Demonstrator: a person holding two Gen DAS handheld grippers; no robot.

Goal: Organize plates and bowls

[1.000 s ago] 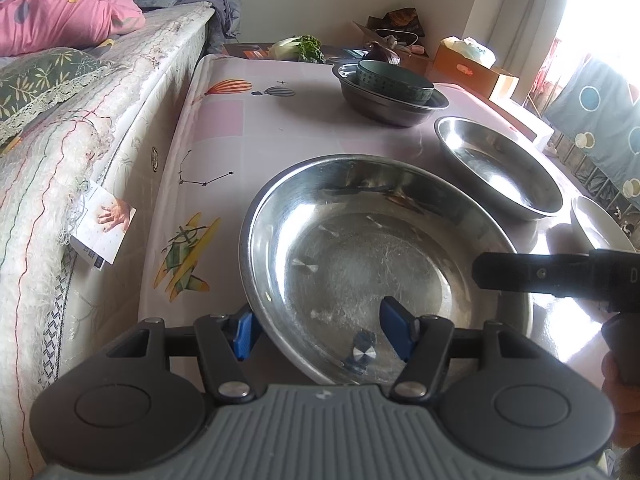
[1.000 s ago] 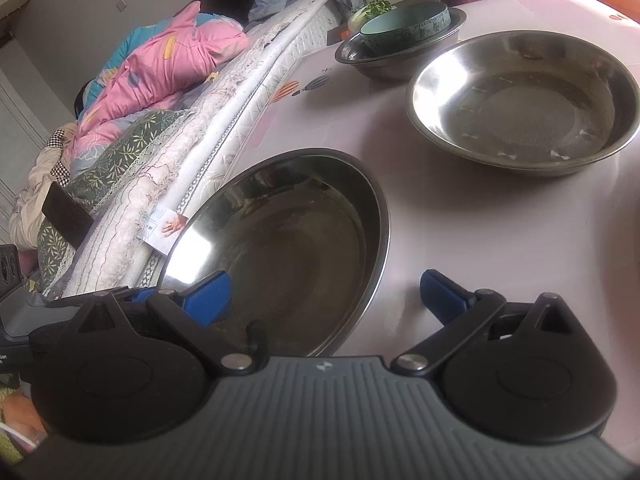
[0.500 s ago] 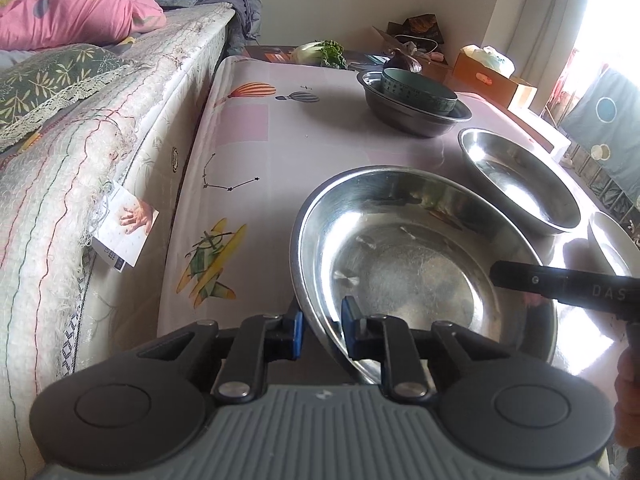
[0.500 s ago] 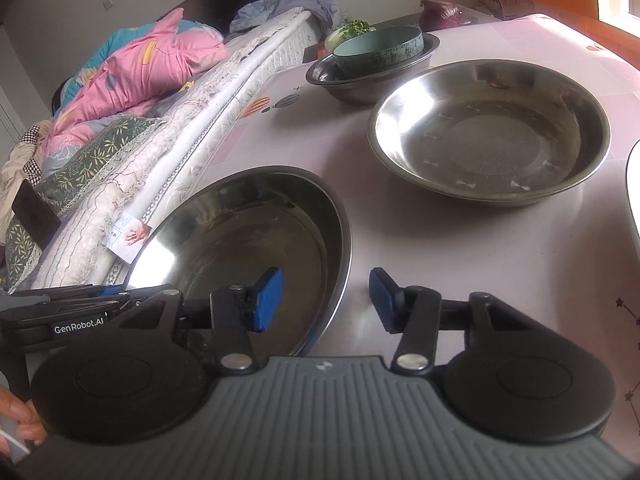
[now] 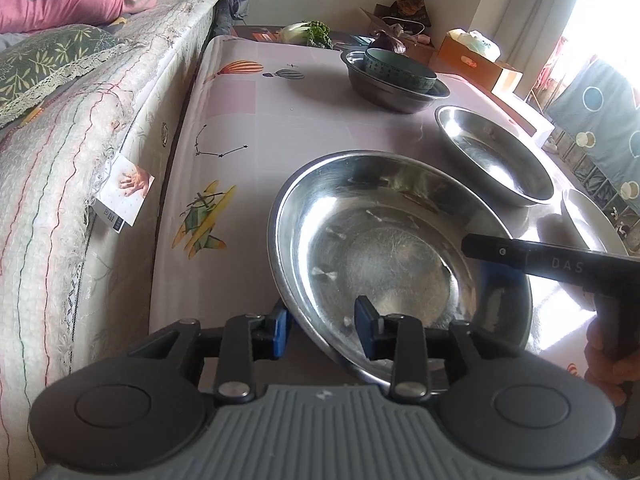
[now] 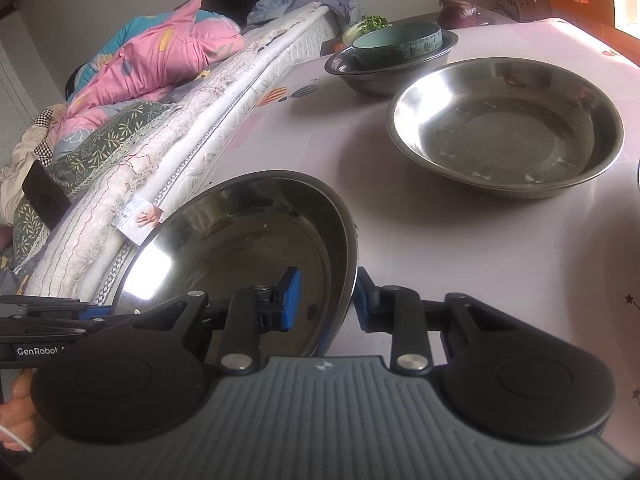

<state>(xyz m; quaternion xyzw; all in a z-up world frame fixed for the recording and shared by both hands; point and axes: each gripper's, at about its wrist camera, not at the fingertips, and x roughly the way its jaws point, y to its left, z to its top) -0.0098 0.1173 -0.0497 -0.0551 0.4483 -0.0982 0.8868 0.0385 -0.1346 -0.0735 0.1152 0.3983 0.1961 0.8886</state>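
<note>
A large steel plate (image 5: 392, 248) is tilted above the table, its near rim between the blue pads of my left gripper (image 5: 322, 330), which is shut on it. My right gripper (image 6: 325, 300) is shut on the opposite rim of the same plate (image 6: 240, 240). A second steel plate (image 6: 504, 128) lies flat on the table; it also shows in the left wrist view (image 5: 496, 152). At the back a teal bowl (image 6: 398, 42) sits inside a steel bowl (image 6: 384, 68).
The table (image 5: 256, 120) has a pink patterned cloth. A mattress with bedding (image 5: 60, 128) runs along its left side. A white dish (image 5: 588, 216) sits at the right edge. Vegetables (image 5: 306, 32) and cardboard boxes (image 5: 476, 60) stand behind the table.
My right gripper moved in over the plate's rim and shut on it. My left gripper keeps its hold, and the plate has come up tilted off the table.
</note>
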